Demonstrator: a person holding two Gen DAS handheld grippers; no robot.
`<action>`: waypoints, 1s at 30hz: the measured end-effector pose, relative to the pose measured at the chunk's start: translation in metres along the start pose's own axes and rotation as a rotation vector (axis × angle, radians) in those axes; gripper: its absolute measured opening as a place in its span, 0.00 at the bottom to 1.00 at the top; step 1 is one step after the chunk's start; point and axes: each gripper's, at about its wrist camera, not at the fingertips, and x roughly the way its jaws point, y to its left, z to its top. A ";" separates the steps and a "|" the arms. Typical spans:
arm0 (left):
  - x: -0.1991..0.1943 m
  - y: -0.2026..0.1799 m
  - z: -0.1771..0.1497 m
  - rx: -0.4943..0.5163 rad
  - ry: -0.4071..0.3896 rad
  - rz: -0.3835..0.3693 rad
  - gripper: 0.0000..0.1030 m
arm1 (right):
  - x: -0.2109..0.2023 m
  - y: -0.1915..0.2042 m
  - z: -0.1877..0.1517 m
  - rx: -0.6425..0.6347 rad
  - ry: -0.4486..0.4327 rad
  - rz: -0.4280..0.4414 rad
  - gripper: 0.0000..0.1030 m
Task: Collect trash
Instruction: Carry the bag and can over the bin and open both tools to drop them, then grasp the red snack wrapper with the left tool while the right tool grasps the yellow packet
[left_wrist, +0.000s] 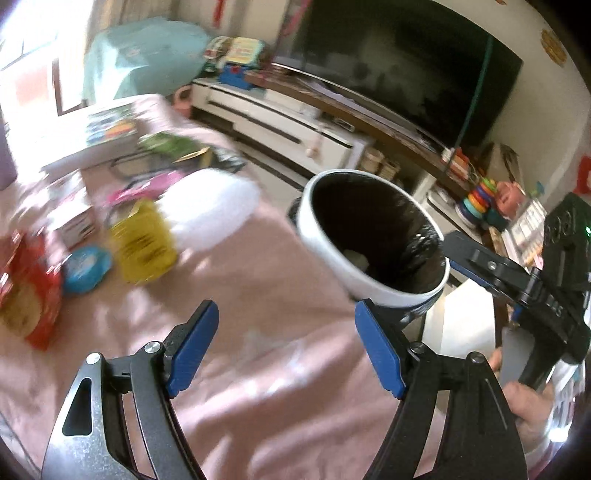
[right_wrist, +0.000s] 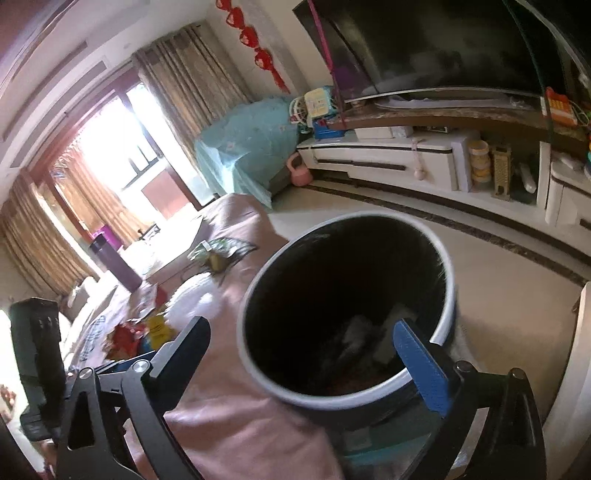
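A round bin (left_wrist: 373, 236) with a white rim and black inside stands off the edge of the pink-covered table (left_wrist: 258, 295); white crumpled paper (right_wrist: 369, 332) lies in it. My left gripper (left_wrist: 286, 347) hangs open over the pink cloth just before the bin, nothing between its blue pads. My right gripper (right_wrist: 306, 354) is wide open at the bin (right_wrist: 347, 306), its blue pad over the near rim and not pressing. On the table lie a yellow packet (left_wrist: 144, 247), a white blurred wad (left_wrist: 210, 210), a blue round pack (left_wrist: 86, 269) and a red package (left_wrist: 29, 295).
A green wrapper (left_wrist: 166, 144) and a white box (left_wrist: 107, 129) lie farther back on the table. A purple bottle (right_wrist: 116, 266) stands on it. Beyond the tiled floor (right_wrist: 498, 280) runs a white TV cabinet (right_wrist: 388, 158) under a large TV (right_wrist: 443, 44).
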 end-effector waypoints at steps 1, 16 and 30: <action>-0.004 0.005 -0.004 -0.013 -0.006 0.005 0.76 | 0.000 0.004 -0.003 0.000 0.003 0.010 0.98; -0.059 0.075 -0.055 -0.118 -0.117 0.165 0.76 | 0.022 0.077 -0.055 -0.080 0.047 0.171 0.99; -0.077 0.117 -0.071 -0.197 -0.129 0.214 0.76 | 0.042 0.122 -0.079 -0.196 0.102 0.128 0.99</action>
